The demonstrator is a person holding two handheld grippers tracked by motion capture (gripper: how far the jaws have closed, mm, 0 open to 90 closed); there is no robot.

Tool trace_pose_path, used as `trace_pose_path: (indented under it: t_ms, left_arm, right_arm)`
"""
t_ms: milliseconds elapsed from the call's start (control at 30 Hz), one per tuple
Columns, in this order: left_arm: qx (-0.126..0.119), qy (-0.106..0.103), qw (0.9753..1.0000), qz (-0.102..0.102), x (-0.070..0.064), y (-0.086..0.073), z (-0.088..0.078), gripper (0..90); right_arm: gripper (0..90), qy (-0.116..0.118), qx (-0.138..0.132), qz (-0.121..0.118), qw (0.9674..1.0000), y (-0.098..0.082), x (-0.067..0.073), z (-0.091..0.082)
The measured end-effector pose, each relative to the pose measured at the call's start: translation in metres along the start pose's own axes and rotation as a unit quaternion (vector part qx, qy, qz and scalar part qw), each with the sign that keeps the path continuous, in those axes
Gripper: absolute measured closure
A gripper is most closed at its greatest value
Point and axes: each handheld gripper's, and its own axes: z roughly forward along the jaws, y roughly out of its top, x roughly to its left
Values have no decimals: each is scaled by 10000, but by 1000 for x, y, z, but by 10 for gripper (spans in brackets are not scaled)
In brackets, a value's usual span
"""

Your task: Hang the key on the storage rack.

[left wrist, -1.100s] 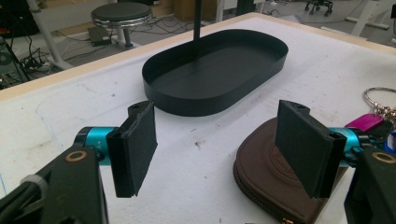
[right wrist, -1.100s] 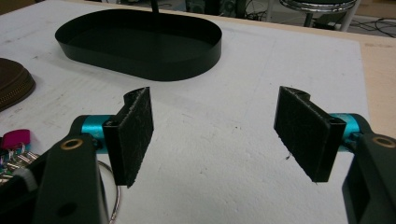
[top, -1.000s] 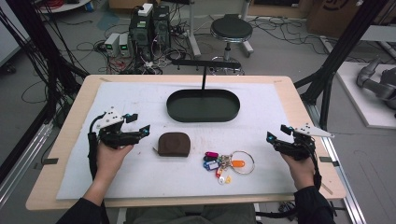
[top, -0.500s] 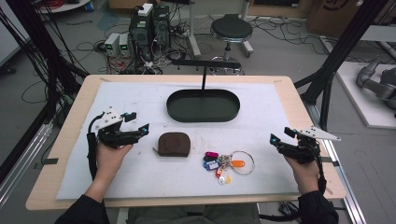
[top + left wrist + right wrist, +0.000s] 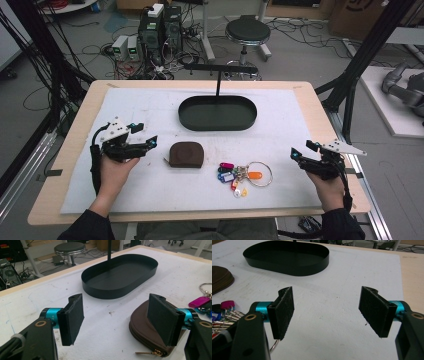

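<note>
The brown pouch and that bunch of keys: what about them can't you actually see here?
- Brown pouch: in the left gripper view, the left tongs' right jaw covers its far side; its contents are zipped away.
- Key bunch: too small in the high view to count keys or read tags.
- Key bunch: in the right gripper view, cut by the left edge and the right tongs' jaw.

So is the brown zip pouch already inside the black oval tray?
No, the brown zip pouch lies on the white mat in front of the black oval tray, apart from it, and the tray holds nothing.
</note>
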Motion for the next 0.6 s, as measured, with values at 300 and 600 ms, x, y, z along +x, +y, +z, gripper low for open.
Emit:
trace_pose_path:
  t_ms: [300,600]
  left_arm:
    - [56,-8,10000,46,-2,-1,1,298]
    - [72,22,9999,125,-1,0,3,298]
  right_arm:
    - [291,34,21,-81,10000,-1,0,2]
    - [311,192,30,-91,9998,-5,11,-3]
